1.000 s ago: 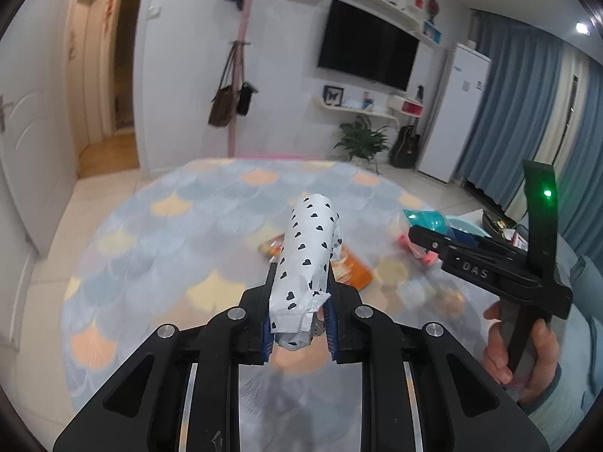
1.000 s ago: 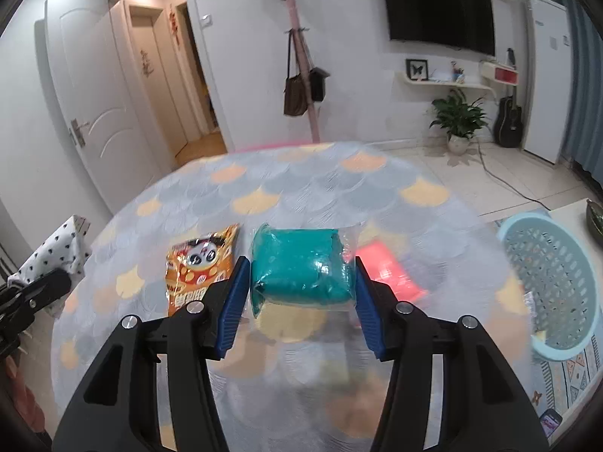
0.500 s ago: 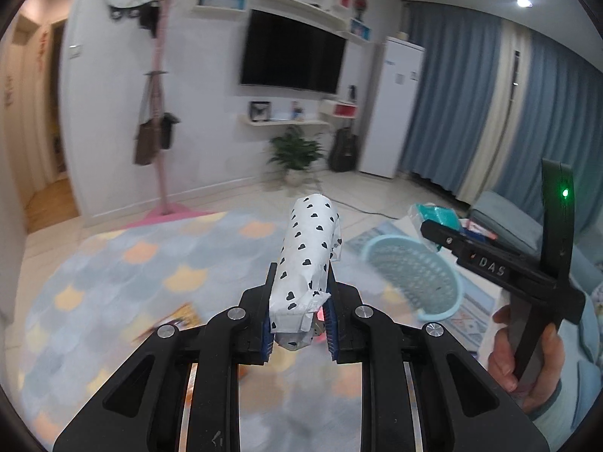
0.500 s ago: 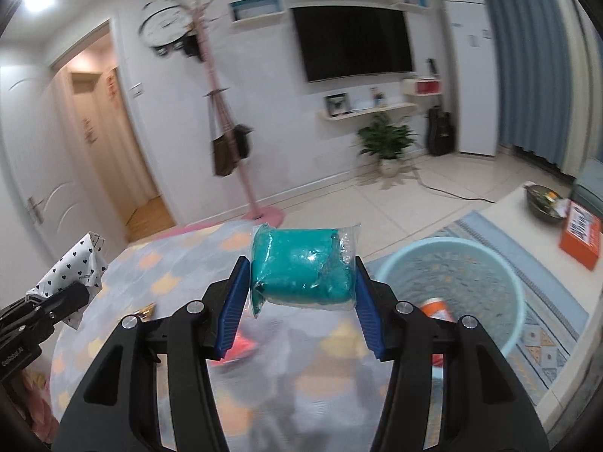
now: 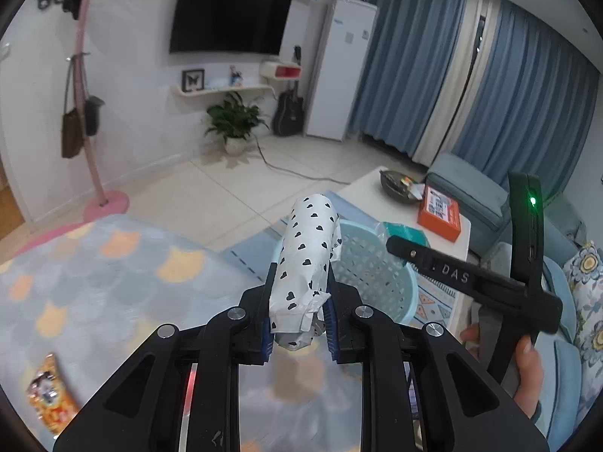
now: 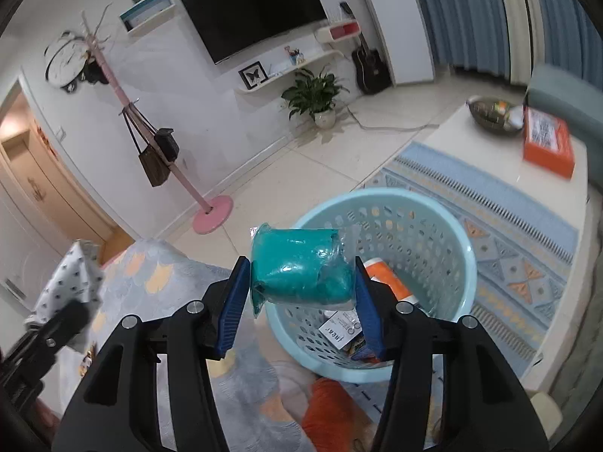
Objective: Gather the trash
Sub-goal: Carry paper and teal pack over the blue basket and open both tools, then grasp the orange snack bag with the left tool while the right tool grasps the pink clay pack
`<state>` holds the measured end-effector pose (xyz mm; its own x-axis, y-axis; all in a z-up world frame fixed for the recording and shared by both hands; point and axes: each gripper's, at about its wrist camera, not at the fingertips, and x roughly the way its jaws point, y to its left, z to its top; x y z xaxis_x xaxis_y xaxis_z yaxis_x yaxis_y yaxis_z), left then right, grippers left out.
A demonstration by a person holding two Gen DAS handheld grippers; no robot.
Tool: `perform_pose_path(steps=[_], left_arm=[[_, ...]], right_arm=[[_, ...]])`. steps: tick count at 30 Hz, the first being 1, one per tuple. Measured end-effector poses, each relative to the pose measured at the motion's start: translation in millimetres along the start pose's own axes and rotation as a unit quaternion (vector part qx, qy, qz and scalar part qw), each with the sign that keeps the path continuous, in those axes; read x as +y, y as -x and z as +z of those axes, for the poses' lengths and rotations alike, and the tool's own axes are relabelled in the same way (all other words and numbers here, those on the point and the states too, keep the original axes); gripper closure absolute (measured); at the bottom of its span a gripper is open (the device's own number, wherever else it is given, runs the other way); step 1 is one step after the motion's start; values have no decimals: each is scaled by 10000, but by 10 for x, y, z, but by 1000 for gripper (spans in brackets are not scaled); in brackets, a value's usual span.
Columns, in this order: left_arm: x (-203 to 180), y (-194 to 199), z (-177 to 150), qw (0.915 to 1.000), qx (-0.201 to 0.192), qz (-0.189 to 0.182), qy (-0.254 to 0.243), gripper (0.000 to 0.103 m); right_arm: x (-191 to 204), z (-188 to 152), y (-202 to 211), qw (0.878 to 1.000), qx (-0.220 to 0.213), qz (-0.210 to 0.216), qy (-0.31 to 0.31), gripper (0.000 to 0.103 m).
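My left gripper (image 5: 297,312) is shut on a white packet with black hearts (image 5: 307,256), held in the air just left of the light blue basket (image 5: 377,275). My right gripper (image 6: 301,297) is shut on a teal plastic-wrapped packet (image 6: 301,263), held over the near left rim of the basket (image 6: 452,241). The basket holds an orange item (image 6: 386,277) and a white packet (image 6: 337,329). The right gripper with its teal packet also shows in the left wrist view (image 5: 405,245), above the basket.
A snack bag (image 5: 47,401) lies on the scale-pattern rug (image 5: 94,271). An orange thing (image 6: 331,406) lies by the basket's near side. A white low table (image 6: 501,158) with an orange box (image 6: 548,143) and a bowl (image 6: 493,115) stands to the right. A coat stand (image 6: 188,180) is behind.
Both grippers swung right, from over the rug toward the blue basket, which now sits close under the right gripper. Both grips are unchanged.
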<state>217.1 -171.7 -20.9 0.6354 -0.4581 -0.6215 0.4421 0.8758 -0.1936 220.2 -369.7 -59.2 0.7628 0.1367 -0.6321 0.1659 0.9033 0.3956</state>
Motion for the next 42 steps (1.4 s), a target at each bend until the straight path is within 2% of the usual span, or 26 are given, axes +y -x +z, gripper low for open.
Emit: perform_pose_path(steps=[4,11,17,19,21,23,28,33,38,42], left_arm=[[-112,-306,71,9998,181,-103,13,83],[-276,-903,134,9977,645,-221,3,80],[-257,-1224,189,9961,867,-142,36,63],[-248,-1269,205,9960,870,-199,85,41],[-272,-1259,211,9966,787,-225,106,35],[-306,-1257,223,9964,784,-296,88,34],[-317,-1132,200,9970,692,-316,134,32],[-227,-696,174,9984,347,-362,258,32],[-38,-100,89,9990,-109,-227,376,32],[188,398,0,9973,-452,37,576,32]], right_arm=[[-234,-33,-192,9989,123,-450,-37,53],[-582,-176,-609,9926,750,-854,-416,52],[-757,-228,-800,9879,1001,-1079,-491,51],[-782,-223,-815,9876,1026,-1072,-521,48],[-809,-217,-825,9875,1028,-1055,-561,43],[-809,-224,-819,9875,1007,-1086,-547,42],[-733,-236,-730,9893,966,-963,-515,42],[-484,-240,-471,9935,735,-801,-350,42],[53,-353,-156,9977,443,-497,121,37],[509,-455,46,9972,262,-267,651,37]])
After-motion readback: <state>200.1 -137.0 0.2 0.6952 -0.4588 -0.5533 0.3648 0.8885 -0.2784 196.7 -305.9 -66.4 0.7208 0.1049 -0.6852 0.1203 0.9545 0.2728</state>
